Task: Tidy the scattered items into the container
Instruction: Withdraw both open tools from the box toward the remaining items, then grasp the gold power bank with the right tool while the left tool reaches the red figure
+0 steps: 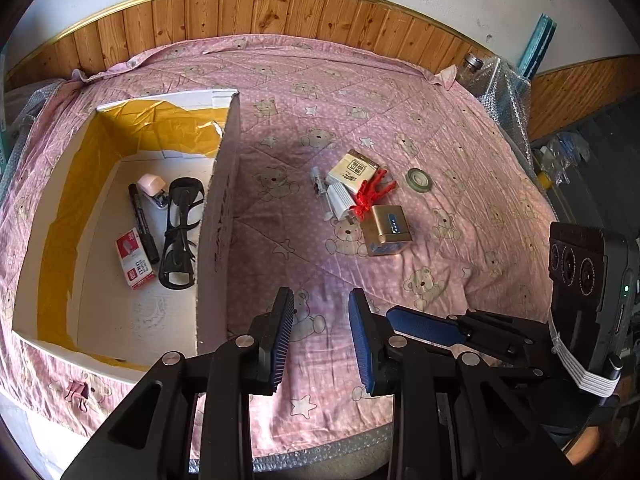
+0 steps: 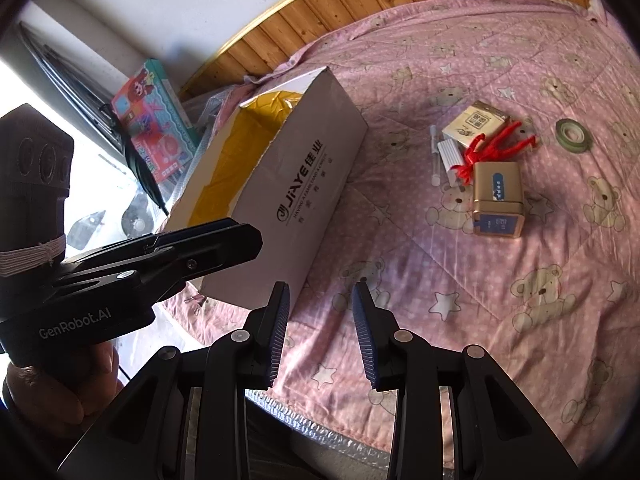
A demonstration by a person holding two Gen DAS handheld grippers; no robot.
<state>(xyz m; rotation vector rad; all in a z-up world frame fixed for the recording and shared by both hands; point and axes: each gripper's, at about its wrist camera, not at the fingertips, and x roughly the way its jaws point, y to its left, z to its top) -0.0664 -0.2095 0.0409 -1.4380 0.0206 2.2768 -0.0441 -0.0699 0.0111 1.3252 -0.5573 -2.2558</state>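
Both views are brightly lit by daylight. In the right wrist view, a window area [image 2: 92, 184] at the left is blown out to white. A soft shadow is cast on the pink quilt [image 1: 460, 128] beside the cardboard box [image 1: 218, 216]. Strong fisheye bending and dark vignetting are seen at the edges, and focus is slightly soft throughout

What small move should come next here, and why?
Probably the right gripper, open and empty, should reach forward to the gold box, the nearest of the items left on the pink quilt. The cardboard box already holds several things.
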